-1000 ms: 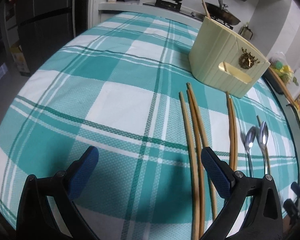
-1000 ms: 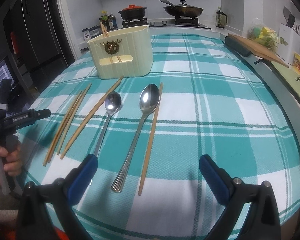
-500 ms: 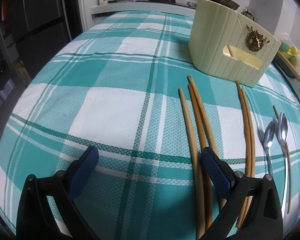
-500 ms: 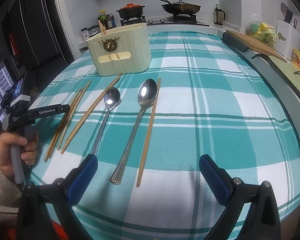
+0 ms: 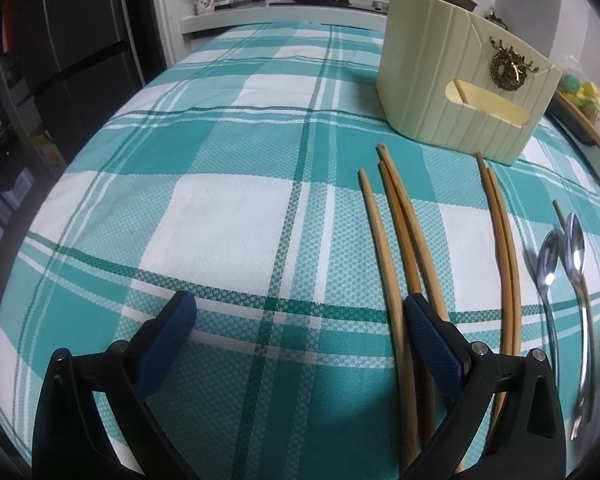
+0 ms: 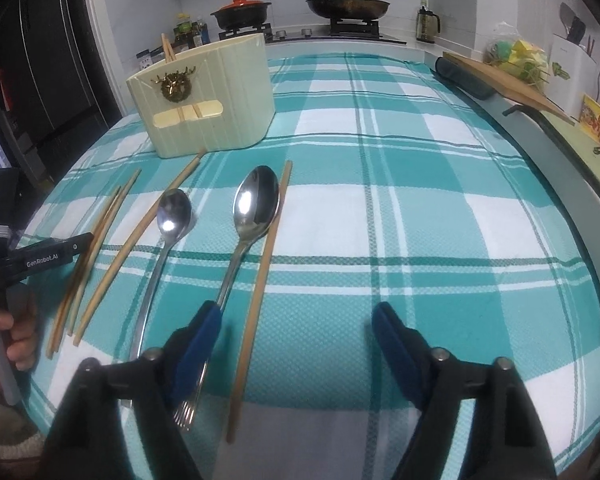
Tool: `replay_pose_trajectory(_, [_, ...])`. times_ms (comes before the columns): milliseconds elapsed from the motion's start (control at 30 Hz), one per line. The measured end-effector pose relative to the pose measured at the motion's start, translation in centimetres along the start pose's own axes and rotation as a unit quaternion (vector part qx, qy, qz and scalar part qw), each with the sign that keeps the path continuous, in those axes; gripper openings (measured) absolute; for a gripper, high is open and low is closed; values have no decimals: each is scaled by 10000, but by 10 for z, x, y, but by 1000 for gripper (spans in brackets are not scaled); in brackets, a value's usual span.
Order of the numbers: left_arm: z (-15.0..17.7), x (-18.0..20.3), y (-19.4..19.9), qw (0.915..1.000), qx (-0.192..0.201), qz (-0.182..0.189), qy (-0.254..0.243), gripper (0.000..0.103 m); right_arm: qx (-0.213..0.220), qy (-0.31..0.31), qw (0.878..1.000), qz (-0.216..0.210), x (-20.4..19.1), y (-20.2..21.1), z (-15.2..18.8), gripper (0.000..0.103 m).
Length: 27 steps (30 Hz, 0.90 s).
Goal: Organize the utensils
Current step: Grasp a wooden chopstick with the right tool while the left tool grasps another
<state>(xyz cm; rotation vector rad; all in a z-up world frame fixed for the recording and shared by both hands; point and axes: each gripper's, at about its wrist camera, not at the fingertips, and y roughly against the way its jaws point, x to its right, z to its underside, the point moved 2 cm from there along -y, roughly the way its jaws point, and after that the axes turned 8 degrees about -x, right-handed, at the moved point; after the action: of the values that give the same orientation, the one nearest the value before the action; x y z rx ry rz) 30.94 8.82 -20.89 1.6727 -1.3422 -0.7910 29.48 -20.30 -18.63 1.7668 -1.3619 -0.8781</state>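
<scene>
Several wooden chopsticks (image 5: 396, 236) and two steel spoons (image 5: 548, 268) lie on the teal plaid tablecloth (image 5: 228, 208). A cream utensil holder (image 5: 452, 92) stands behind them with chopsticks inside. My left gripper (image 5: 300, 328) is open low over the cloth, its right finger (image 5: 432, 336) over the leftmost chopsticks. My right gripper (image 6: 296, 332) is open, with a single chopstick (image 6: 264, 276) between its fingers and its left finger (image 6: 200, 336) over the large spoon's (image 6: 252, 216) handle. The small spoon (image 6: 168, 232) lies left of it. The holder also shows in the right wrist view (image 6: 204, 96).
A stove with a red-lidded pot (image 6: 242, 12) and a wok (image 6: 348, 6) is behind the table. A cutting board (image 6: 504, 80) lies at the right edge. A dark fridge (image 5: 84, 52) stands at left. The left gripper's body (image 6: 32, 260) shows in the right wrist view.
Both grippers have moved forward and lower toward the utensils. The right gripper now straddles the single chopstick; the left one has closed in on the leftmost chopsticks.
</scene>
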Motion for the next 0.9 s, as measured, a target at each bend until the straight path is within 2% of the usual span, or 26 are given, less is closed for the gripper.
replay_pose_trajectory(133, [0, 0, 0, 10000, 0, 7, 2, 103, -153, 129, 9998, -53, -8, -18, -8, 47])
replay_pose_trajectory(233, [0, 0, 0, 10000, 0, 2, 4, 103, -92, 358, 9991, 205, -14, -24, -10, 33])
replay_pose_trajectory(300, [0, 0, 0, 10000, -1, 0, 3, 103, -38, 350, 9988, 341, -12, -23, -9, 18])
replay_pose_trajectory(367, [0, 0, 0, 10000, -1, 3, 3, 103, -5, 218, 9987, 460, -5, -22, -7, 11])
replay_pose_trajectory(633, [3, -16, 1, 9991, -74, -218, 368, 103, -29, -653, 9941, 869, 36, -6, 10, 11])
replay_pose_trajectory(767, [4, -21, 2, 9997, -217, -67, 5, 103, -201, -749, 9942, 749, 43, -1, 16, 12])
replay_pose_trajectory(833, [3, -24, 3, 9991, -356, 54, -219, 103, -312, -690, 9951, 630, 43, -2, 16, 19])
replay_pose_trajectory(900, [2, -27, 3, 9978, -527, 122, -378, 103, -411, -560, 9964, 477, 42, 0, 15, 42])
